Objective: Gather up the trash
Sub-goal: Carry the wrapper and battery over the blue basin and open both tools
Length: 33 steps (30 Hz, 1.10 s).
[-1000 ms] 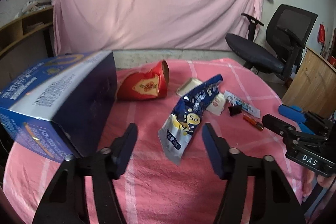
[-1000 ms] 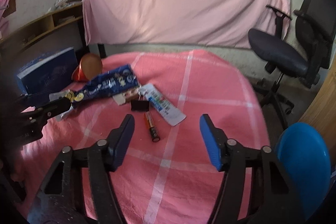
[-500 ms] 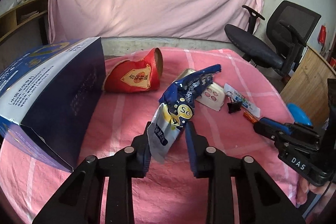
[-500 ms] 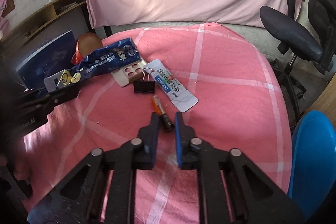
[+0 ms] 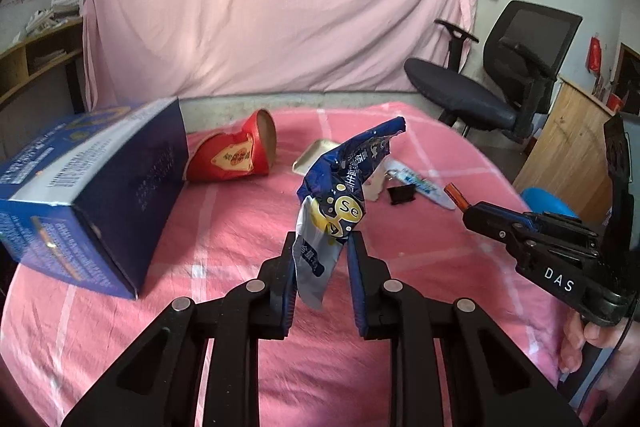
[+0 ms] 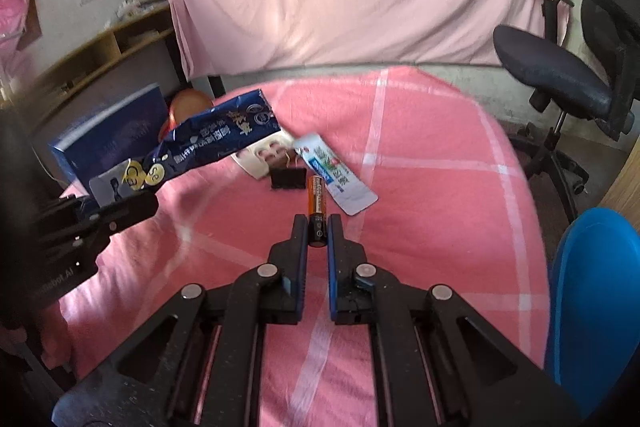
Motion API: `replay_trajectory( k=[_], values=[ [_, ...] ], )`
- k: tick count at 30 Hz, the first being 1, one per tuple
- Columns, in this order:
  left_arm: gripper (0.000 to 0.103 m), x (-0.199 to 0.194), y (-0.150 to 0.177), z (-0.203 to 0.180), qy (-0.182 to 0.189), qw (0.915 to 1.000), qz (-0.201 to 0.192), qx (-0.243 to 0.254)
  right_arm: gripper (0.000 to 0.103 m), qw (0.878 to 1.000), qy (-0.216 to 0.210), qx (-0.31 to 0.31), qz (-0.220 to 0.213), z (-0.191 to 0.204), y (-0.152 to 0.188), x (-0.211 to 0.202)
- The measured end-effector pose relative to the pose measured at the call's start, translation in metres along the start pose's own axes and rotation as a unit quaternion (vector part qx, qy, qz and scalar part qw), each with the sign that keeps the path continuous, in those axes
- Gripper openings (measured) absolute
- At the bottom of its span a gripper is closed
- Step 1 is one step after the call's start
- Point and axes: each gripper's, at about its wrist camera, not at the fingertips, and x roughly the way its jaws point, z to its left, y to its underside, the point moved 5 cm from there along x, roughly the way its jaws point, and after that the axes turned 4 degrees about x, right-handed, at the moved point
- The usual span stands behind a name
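our left gripper [image 5: 320, 247] has just closed on the blue snack wrapper [image 5: 340, 187], lifted off the pink tablecloth [image 5: 240, 227]. our right gripper [image 6: 318, 227] pinches the battery [image 6: 317, 203] near the black binder clip [image 6: 289, 179].

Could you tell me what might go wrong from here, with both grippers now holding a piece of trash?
The left gripper pinches only the bottom edge of the crumpled blue foil wrapper, so the floppy top might snag or slip out. The right gripper clamps the orange-and-black battery at one end; the smooth cylinder could pivot or squirt free onto the pink checked cloth.
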Motion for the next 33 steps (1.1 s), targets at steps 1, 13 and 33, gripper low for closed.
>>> replay_trajectory(
  k=[1,13,33],
  values=[
    [0.019,-0.004,-0.001,-0.002,-0.001,1.0000,-0.008,0.001,0.023,1.000,-0.003,0.000,-0.012,0.000,0.000,-0.006],
    [0.019,-0.054,-0.045,-0.070,0.010,0.9904,-0.131,0.042,0.023,0.972,0.026,0.023,-0.232,-0.021,-0.022,-0.106],
    [0.019,-0.016,-0.064,-0.254,0.133,0.9739,-0.128,0.132,0.023,0.931,0.176,0.139,-0.287,-0.149,0.024,-0.198]
  ],
)
